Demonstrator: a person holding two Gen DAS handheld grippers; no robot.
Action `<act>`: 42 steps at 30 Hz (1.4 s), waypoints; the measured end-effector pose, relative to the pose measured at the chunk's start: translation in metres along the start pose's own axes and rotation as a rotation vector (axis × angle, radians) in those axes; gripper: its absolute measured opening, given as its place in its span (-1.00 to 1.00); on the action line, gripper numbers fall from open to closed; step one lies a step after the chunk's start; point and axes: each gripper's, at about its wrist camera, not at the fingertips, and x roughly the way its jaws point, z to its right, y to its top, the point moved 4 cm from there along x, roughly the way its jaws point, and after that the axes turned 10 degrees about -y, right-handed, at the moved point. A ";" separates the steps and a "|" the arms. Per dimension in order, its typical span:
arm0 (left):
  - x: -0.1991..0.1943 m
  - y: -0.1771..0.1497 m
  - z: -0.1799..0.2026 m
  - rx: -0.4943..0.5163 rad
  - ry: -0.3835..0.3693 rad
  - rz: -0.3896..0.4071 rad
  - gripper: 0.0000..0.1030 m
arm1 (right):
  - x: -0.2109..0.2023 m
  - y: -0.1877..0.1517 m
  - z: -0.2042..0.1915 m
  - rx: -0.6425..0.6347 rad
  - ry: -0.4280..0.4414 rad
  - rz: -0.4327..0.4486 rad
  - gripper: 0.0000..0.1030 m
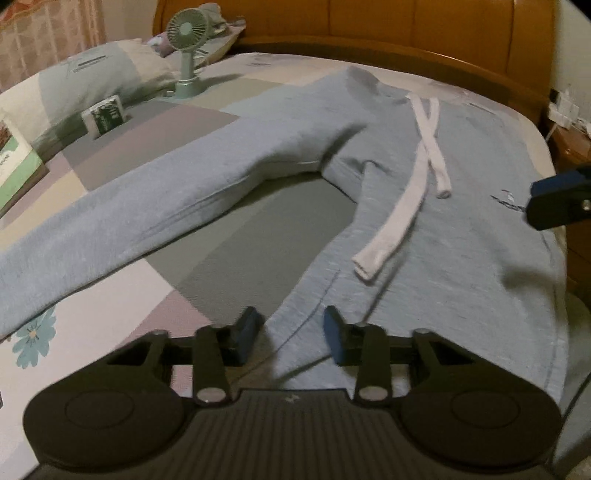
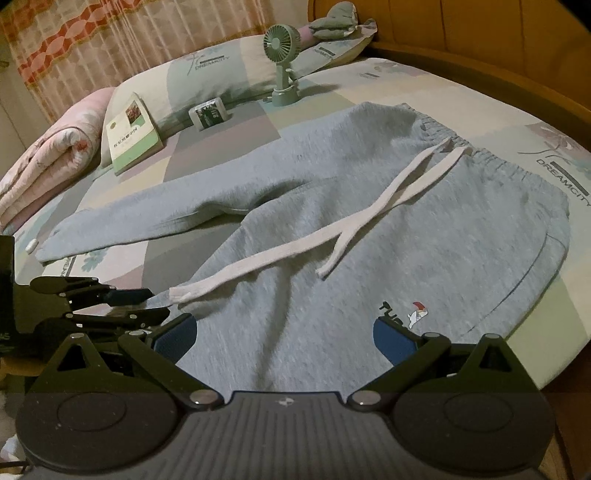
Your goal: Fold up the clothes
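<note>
In the right wrist view a rolled pink floral quilt [image 2: 55, 158] lies at nine o'clock on the patchwork bed sheet [image 2: 480, 107]. Just right of it a green-and-white paperback book [image 2: 132, 134] leans on a long pale pillow [image 2: 221, 74], with a small dark-printed tissue pack [image 2: 208, 112] near eleven o'clock and a pale green desk fan on a stand [image 2: 282, 55] upright at twelve. Spread flat across the middle are the light grey fleece sweatpants [image 2: 332, 221], waistband toward one o'clock. One leg runs out to nine o'clock; the other comes down toward six. Their two white drawstrings [image 2: 369, 210] cross on the front. A small bird logo [image 2: 415, 314] sits at five o'clock.

The left gripper [image 1: 291, 334] hovers low at the inner edge of the near leg, its blue-padded jaws parted with nothing between them. The right gripper [image 2: 284, 339] hangs over the upper thigh fabric, jaws spread wide and empty. A curved wooden headboard [image 1: 369, 22] closes off the bed from twelve to two o'clock in the left wrist view.
</note>
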 end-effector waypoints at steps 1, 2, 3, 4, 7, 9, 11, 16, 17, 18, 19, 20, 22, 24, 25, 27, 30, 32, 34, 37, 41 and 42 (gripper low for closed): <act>-0.001 0.000 0.001 -0.001 -0.009 -0.002 -0.71 | -0.001 0.000 0.000 -0.001 -0.001 0.002 1.00; -0.002 0.000 0.001 -0.007 -0.011 0.003 -0.88 | -0.002 0.000 -0.001 -0.001 -0.002 0.004 1.00; -0.005 0.001 0.000 -0.013 -0.004 0.012 -0.92 | -0.002 0.000 -0.001 -0.002 -0.003 0.006 1.00; -0.009 0.004 -0.002 -0.013 0.011 0.028 -0.93 | -0.003 0.000 -0.002 -0.002 -0.005 0.008 1.00; -0.037 0.014 -0.013 -0.054 0.056 0.117 -0.94 | -0.006 0.000 -0.003 -0.004 -0.008 0.015 1.00; -0.053 0.018 -0.024 -0.107 0.042 0.149 -0.92 | -0.007 0.000 -0.004 -0.005 -0.010 0.019 1.00; -0.054 0.015 -0.032 -0.132 0.023 0.133 -0.84 | -0.009 0.000 -0.005 -0.007 -0.013 0.023 1.00; -0.054 0.009 -0.048 -0.180 0.076 0.085 -0.70 | -0.010 -0.001 -0.004 -0.001 -0.012 0.027 1.00; -0.057 0.012 -0.051 -0.190 0.065 0.102 -0.68 | -0.010 -0.001 -0.003 0.001 -0.012 0.028 1.00; -0.061 0.016 -0.053 -0.200 0.051 0.120 -0.67 | -0.010 -0.001 -0.003 0.002 -0.011 0.028 1.00; -0.059 0.023 -0.053 -0.199 0.031 0.128 -0.67 | -0.010 -0.001 -0.003 0.004 -0.011 0.029 1.00; -0.055 0.031 -0.052 -0.194 0.009 0.131 -0.67 | -0.010 -0.001 -0.002 0.005 -0.010 0.029 1.00; -0.046 0.047 -0.051 -0.184 -0.036 0.138 -0.63 | -0.010 -0.001 -0.001 0.009 -0.009 0.030 1.00; -0.037 0.063 -0.049 -0.174 -0.081 0.144 -0.54 | -0.010 -0.002 -0.001 0.012 -0.008 0.031 1.00; -0.027 0.072 -0.049 -0.179 -0.111 0.136 -0.51 | -0.011 -0.002 0.000 0.013 -0.008 0.031 1.00; -0.004 0.088 -0.049 -0.198 -0.171 0.109 -0.51 | -0.011 -0.002 0.001 0.017 -0.007 0.032 1.00; 0.036 0.104 -0.050 -0.243 -0.238 0.029 -0.48 | -0.014 -0.001 0.005 0.025 -0.008 0.042 1.00; 0.058 0.107 -0.052 -0.291 -0.259 -0.033 -0.47 | -0.015 0.000 0.009 0.031 -0.009 0.047 1.00; 0.075 0.104 -0.054 -0.327 -0.254 -0.077 -0.47 | -0.015 0.000 0.014 0.036 -0.009 0.049 1.00; 0.084 0.102 -0.052 -0.327 -0.254 -0.088 -0.37 | -0.010 0.000 0.023 0.043 -0.008 0.043 1.00; 0.086 0.104 -0.043 -0.291 -0.273 -0.094 -0.35 | -0.001 -0.001 0.031 0.059 -0.002 0.025 1.00; 0.087 0.104 -0.041 -0.282 -0.274 -0.096 -0.38 | 0.001 -0.001 0.032 0.063 0.000 0.022 1.00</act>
